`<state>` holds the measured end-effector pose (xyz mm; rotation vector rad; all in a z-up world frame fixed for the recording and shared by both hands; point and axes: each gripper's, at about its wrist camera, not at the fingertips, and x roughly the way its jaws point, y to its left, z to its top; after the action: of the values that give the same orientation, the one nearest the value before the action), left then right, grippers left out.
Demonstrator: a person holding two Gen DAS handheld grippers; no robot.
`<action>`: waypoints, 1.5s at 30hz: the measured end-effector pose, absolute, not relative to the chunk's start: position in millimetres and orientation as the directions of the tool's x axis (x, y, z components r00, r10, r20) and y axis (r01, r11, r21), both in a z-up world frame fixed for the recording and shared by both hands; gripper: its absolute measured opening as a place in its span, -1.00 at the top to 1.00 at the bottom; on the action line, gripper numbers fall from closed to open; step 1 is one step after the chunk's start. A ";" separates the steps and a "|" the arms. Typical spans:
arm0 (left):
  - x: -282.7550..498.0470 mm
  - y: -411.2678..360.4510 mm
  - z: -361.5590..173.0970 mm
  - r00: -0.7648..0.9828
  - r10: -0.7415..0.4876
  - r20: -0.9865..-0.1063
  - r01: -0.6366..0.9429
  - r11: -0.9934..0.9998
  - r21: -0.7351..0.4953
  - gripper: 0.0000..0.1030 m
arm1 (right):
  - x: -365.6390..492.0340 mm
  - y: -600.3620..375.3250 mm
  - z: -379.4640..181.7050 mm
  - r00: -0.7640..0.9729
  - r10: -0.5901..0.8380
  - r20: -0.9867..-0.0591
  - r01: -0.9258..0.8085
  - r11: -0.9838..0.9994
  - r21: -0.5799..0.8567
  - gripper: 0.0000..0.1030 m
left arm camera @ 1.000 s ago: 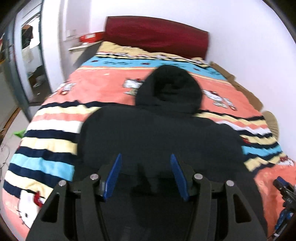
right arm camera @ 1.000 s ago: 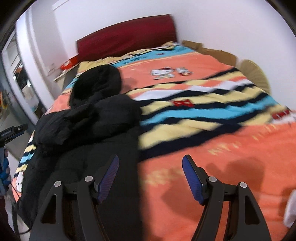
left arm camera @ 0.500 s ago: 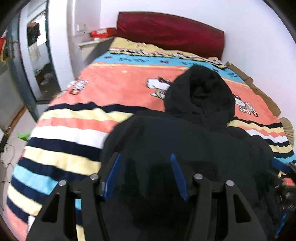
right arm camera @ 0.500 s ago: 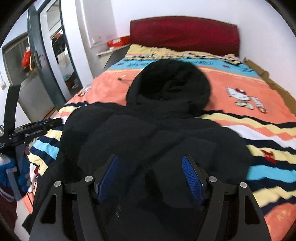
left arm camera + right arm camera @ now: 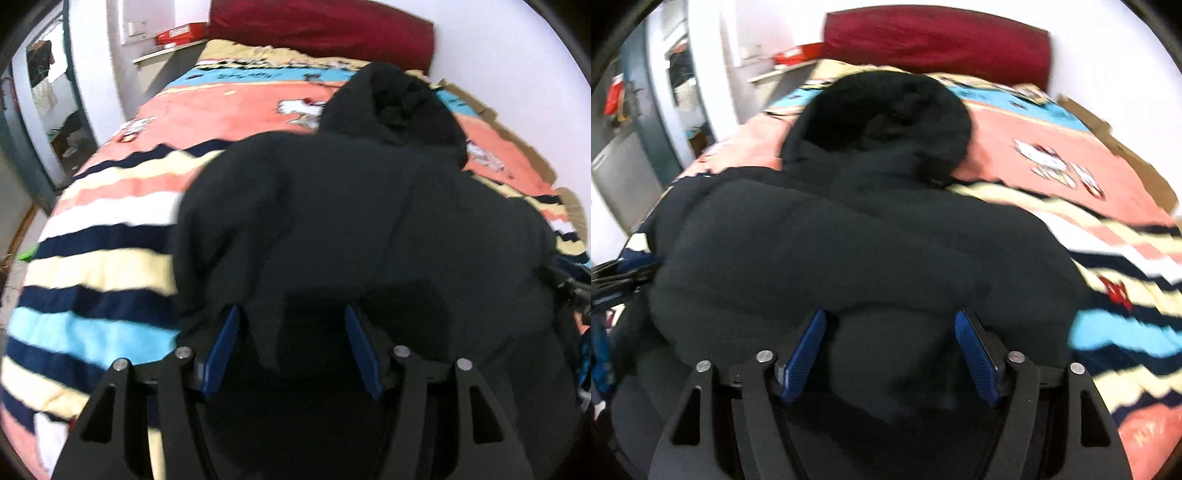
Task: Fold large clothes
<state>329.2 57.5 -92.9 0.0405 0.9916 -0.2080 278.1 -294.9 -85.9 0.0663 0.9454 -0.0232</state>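
A large black hooded puffer jacket (image 5: pixel 351 221) lies on the striped bed, hood (image 5: pixel 391 107) toward the headboard. It also fills the right wrist view (image 5: pixel 857 251), hood (image 5: pixel 882 114) at the top. My left gripper (image 5: pixel 291 343) is open, low over the jacket's near part, toward its left side. My right gripper (image 5: pixel 892 347) is open over the jacket's near part, toward its right side. Neither holds fabric. The right gripper shows at the left view's right edge (image 5: pixel 569 291), and the left gripper at the right view's left edge (image 5: pixel 617 277).
The bed has a striped cartoon-print blanket (image 5: pixel 110 240) and a dark red headboard (image 5: pixel 321 29). A shelf with a red box (image 5: pixel 181 33) stands left of the headboard. A doorway (image 5: pixel 48 110) opens on the left. A white wall runs along the right.
Both grippers have moved forward and closer over the jacket. The right gripper swung left from the bare blanket onto the jacket. Both stayed open.
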 end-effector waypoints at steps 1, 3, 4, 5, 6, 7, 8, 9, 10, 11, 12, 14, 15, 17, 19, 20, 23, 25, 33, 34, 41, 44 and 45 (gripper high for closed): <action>327.9 62.8 -87.5 0.538 -0.165 -0.827 0.183 0.980 -0.076 -0.11 | 275.0 -298.6 -85.1 0.587 0.011 -0.810 0.056 0.997 0.054 -0.47; 330.7 74.4 -70.6 0.573 -0.184 -0.799 0.154 0.981 -0.115 -0.11 | 271.3 -300.4 -76.4 0.601 -0.013 -0.799 0.062 0.998 0.031 -0.47; 335.4 77.7 -61.9 0.591 -0.188 -0.784 0.144 0.981 -0.127 -0.11 | 271.1 -299.3 -71.8 0.609 -0.017 -0.793 0.061 0.998 0.026 -0.47; 341.1 78.1 -55.6 0.603 -0.189 -0.775 0.136 0.982 -0.133 -0.11 | 271.0 -296.7 -65.6 0.623 -0.016 -0.782 0.056 0.998 0.024 -0.47; 347.2 77.6 -51.3 0.612 -0.187 -0.768 0.130 0.982 -0.135 -0.11 | 271.6 -291.3 -56.9 0.642 -0.010 -0.766 0.046 0.999 0.026 -0.47; 356.3 75.2 -47.3 0.620 -0.188 -0.762 0.124 0.982 -0.141 -0.11 | 272.8 -286.5 -51.5 0.656 0.000 -0.755 0.034 0.999 0.029 -0.47; 363.0 72.5 -46.7 0.620 -0.191 -0.761 0.122 0.982 -0.147 -0.11 | 274.8 -280.5 -46.3 0.667 0.011 -0.745 0.020 0.999 0.033 -0.47; 372.2 68.4 -48.3 0.615 -0.197 -0.764 0.119 0.980 -0.156 -0.11 | 278.4 -273.4 -42.7 0.674 0.025 -0.738 0.003 0.999 0.037 -0.47; 378.6 65.1 -51.4 0.608 -0.198 -0.769 0.115 0.980 -0.161 -0.11 | 279.6 -267.4 -41.0 0.676 0.034 -0.736 -0.010 0.999 0.037 -0.47; 385.0 61.0 -58.2 0.597 -0.189 -0.780 0.109 0.982 -0.154 -0.12 | 283.8 -259.0 -42.3 0.672 0.047 -0.739 -0.029 0.999 0.037 -0.47; 389.0 56.2 -66.8 0.583 -0.179 -0.793 0.107 0.984 -0.143 -0.11 | 286.4 -253.6 -46.2 0.665 0.054 -0.745 -0.042 0.999 0.035 -0.47; 392.2 50.5 -84.9 0.559 -0.173 -0.811 0.112 0.985 -0.133 -0.12 | 291.8 -246.8 -59.1 0.638 0.060 -0.768 -0.054 0.998 0.033 -0.47; 389.0 47.5 -94.9 0.552 -0.161 -0.818 0.120 0.986 -0.113 -0.15 | 293.0 -245.9 -69.9 0.616 0.057 -0.786 -0.052 0.998 0.032 -0.47; 379.2 45.0 -103.4 0.554 -0.141 -0.820 0.138 0.987 -0.077 -0.18 | 291.2 -249.3 -84.7 0.594 0.052 -0.803 -0.052 0.998 0.026 -0.47; 373.3 51.4 -100.7 0.534 -0.151 -0.832 0.151 0.985 -0.082 -0.18 | 286.7 -255.1 -88.1 0.585 0.032 -0.810 -0.037 0.999 0.012 -0.47; 371.1 55.4 -98.0 0.526 -0.147 -0.838 0.154 0.985 -0.077 -0.18 | 284.9 -258.3 -88.3 0.580 0.020 -0.815 -0.027 1.000 0.005 -0.47; 360.2 74.6 -84.4 0.534 -0.118 -0.837 0.136 0.989 -0.053 -0.18 | 274.1 -273.6 -86.2 0.562 -0.015 -0.827 0.024 1.000 -0.001 -0.47; 348.0 94.4 -71.2 0.546 -0.140 -0.826 0.108 0.990 -0.096 -0.18 | 263.8 -281.6 -81.7 0.566 -0.017 -0.824 0.053 0.998 0.015 -0.47; 285.1 172.5 0.3 0.634 -0.151 -0.758 -0.012 0.979 -0.205 -0.18 | 204.7 -283.8 -55.8 0.601 -0.035 -0.798 0.083 0.996 0.019 -0.47; 275.2 183.3 11.4 0.647 -0.150 -0.748 -0.024 0.976 -0.216 -0.18 | 196.1 -284.2 -51.0 0.608 -0.036 -0.793 0.089 0.996 0.024 -0.47; 216.3 244.3 63.2 0.731 -0.125 -0.671 -0.107 0.950 -0.294 -0.17 | 155.1 -284.7 -22.0 0.654 -0.043 -0.755 0.099 0.995 0.029 -0.47; 192.7 257.6 75.7 0.763 -0.120 -0.635 -0.109 0.945 -0.310 -0.17 | 143.9 -284.6 -9.3 0.675 -0.047 -0.736 0.099 0.995 0.028 -0.47; 186.6 259.4 76.9 0.770 -0.114 -0.628 -0.107 0.947 -0.303 -0.17 | 141.7 -285.3 -5.5 0.681 -0.048 -0.731 0.100 0.995 0.028 -0.47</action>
<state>186.6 259.4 76.9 -0.3340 0.6958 -0.0042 141.7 -285.3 -5.5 0.0673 0.8181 -0.0827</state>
